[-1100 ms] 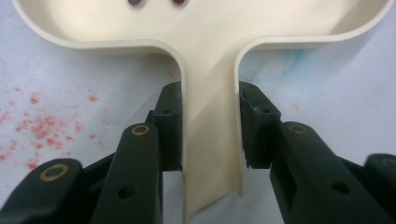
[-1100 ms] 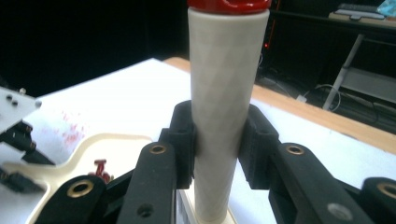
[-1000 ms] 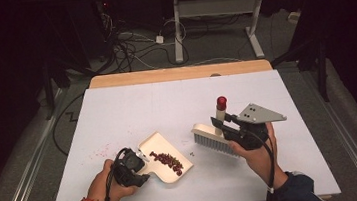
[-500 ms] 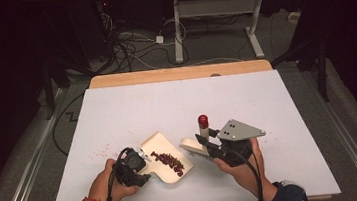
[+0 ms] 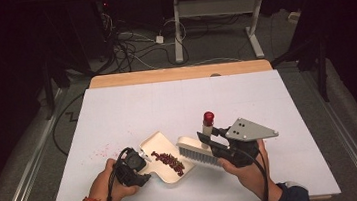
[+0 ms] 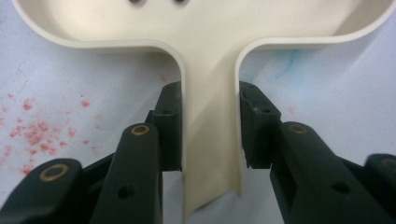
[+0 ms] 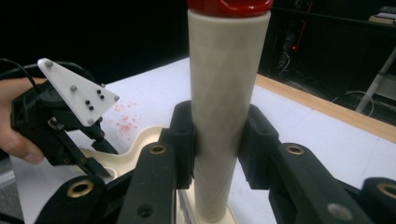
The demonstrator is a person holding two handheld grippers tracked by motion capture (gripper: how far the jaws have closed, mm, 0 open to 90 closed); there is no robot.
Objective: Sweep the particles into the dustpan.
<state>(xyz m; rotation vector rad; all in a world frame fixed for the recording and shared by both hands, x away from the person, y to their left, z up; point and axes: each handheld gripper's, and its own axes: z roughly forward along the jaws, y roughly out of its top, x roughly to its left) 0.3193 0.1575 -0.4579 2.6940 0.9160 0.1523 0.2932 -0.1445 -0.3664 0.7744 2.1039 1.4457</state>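
A cream dustpan [image 5: 171, 174] lies near the table's front edge with several dark red beans [image 5: 169, 162] in it. My left gripper [image 5: 142, 165] is shut on the dustpan's handle [image 6: 210, 140], one pad on each side of it. My right gripper [image 5: 208, 138] is shut on the upright handle [image 7: 226, 93] of a cream brush that has a red cap [image 5: 208, 115]. The bristle head [image 5: 196, 152] sits just right of the dustpan, close to its open edge. In the right gripper view the left gripper [image 7: 93, 158] shows beside the dustpan [image 7: 140, 140].
The white table top [image 5: 267, 101] has a wooden strip [image 5: 178, 73] along its far edge. Faint red specks [image 5: 102, 149] stain the surface left of the dustpan. Desk legs and cables stand on the dark floor behind the table.
The right gripper has carried the brush leftward and toward the near side, bringing it up beside the dustpan. The left hand and dustpan have stayed put.
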